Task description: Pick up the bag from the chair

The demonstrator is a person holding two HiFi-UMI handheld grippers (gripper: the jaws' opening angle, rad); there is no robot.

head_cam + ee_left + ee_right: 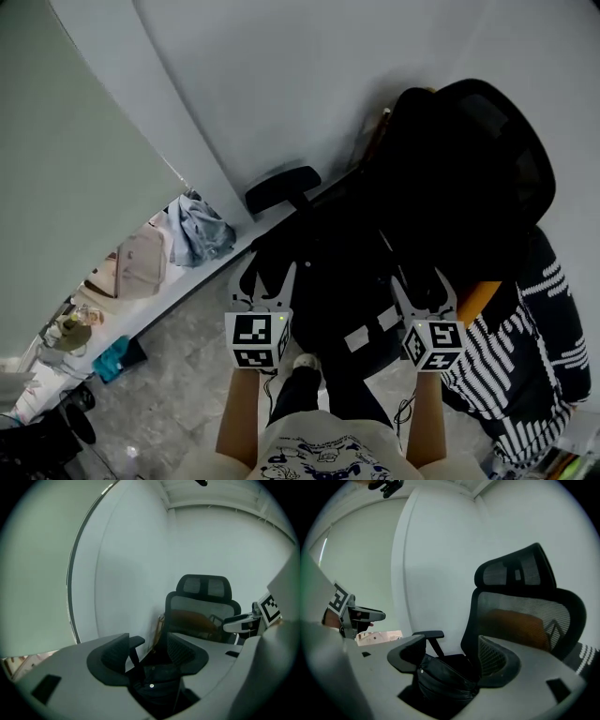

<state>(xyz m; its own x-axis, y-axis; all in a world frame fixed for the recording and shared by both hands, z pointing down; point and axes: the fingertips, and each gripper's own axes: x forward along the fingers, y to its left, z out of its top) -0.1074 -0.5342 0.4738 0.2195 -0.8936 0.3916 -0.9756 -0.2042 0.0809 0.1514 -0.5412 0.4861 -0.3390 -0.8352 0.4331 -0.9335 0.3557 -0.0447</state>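
Head view, steeply down. A black mesh office chair (pixel 473 155) with a headrest stands against a white wall (pixel 281 84). Its black armrest (pixel 281 187) juts out on the left side.

A black soft bag (pixel 440 679) lies slumped on the chair seat, with a small bright stud showing on it. In the head view it merges with the dark seat, so its outline cannot be made out there.

The left gripper (pixel 267 278) is held out over the seat's front left. Its jaws are spread wide and clamp nothing. Its own view shows the bag low in the gap, ungripped.

The right gripper (pixel 423 286) is level with it over the seat's right, jaws equally wide and nothing clamped. Its view frames the bag in the gap, near the jaws. Contact cannot be told.

An orange shape (pixel 520 623) shows through the mesh backrest. A black-and-white striped cloth (pixel 525 366) hangs just beside the chair on the right.

Left of the chair, along the wall base:
- crumpled blue denim cloth (pixel 199 230)
- beige pouch (pixel 141 264)
- teal item (pixel 117 358)

The floor is grey tile (pixel 178 375).
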